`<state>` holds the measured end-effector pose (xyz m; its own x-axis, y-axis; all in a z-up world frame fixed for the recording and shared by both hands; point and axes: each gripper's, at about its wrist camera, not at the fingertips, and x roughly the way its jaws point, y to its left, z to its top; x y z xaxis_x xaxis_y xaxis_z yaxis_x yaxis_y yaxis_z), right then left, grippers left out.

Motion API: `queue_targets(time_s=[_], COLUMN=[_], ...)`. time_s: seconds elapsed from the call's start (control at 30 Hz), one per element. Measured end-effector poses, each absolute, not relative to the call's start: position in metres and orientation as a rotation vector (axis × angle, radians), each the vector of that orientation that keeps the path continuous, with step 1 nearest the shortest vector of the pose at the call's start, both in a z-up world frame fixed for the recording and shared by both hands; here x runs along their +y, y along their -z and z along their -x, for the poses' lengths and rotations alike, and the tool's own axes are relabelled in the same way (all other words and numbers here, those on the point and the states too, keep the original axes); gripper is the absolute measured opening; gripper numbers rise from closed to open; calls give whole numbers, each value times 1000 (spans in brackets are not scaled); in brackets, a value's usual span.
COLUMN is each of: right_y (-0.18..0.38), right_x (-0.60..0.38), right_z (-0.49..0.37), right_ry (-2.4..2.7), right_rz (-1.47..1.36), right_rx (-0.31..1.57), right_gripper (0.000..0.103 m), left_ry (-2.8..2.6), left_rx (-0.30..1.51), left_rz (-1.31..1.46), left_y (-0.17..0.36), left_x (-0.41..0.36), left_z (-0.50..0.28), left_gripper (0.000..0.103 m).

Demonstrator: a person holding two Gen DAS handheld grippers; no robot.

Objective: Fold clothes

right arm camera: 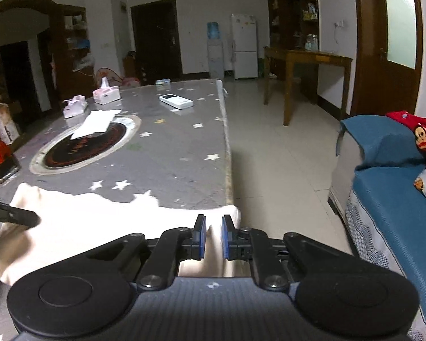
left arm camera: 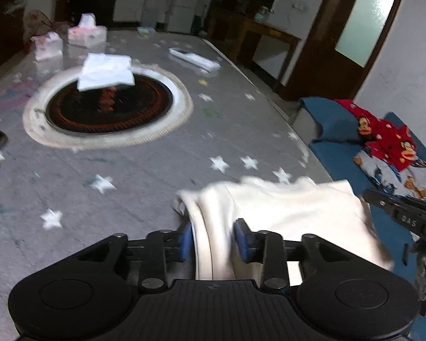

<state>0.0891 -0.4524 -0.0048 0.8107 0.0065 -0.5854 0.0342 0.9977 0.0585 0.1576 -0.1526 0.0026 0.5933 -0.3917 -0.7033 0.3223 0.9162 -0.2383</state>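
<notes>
White garment (left arm camera: 284,213) stretched lengthwise between grippers along table (left arm camera: 156,159) near edge. Left gripper (left arm camera: 213,241) loosened, cloth between pads; right gripper (right arm camera: 213,237) pinching corner.

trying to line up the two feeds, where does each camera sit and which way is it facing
Left wrist: rides on the left gripper, looking down its fingers across the star-print table; cream garment lies between its blue pads, and the right gripper shows at the right edge.
Right wrist: rides on the right gripper, facing along the table's right edge toward the fridge; its pads pinch the garment, and the left gripper enters from the left.
Shared: garment, table, round inset, blue sofa.
</notes>
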Motion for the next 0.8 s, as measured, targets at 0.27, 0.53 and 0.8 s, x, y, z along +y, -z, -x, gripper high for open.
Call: queue_targets(time_s=[0.27, 0.53, 0.8], right_y=[13, 31, 19], right_x=[-444, -446, -444], right_z=[-102, -117, -105], right_ry=[-60, -51, -60], right_rz=[-89, -95, -84], right_rx=[644, 679, 644], right_gripper=[12, 25, 45], left_ry=[457, 437, 436], left_rx=[798, 830, 821], left_rz=[79, 5, 21], left_y=[-8, 23, 15], left_x=[-165, -179, -178], left_z=[-172, -193, -185], left_gripper=[34, 35, 36])
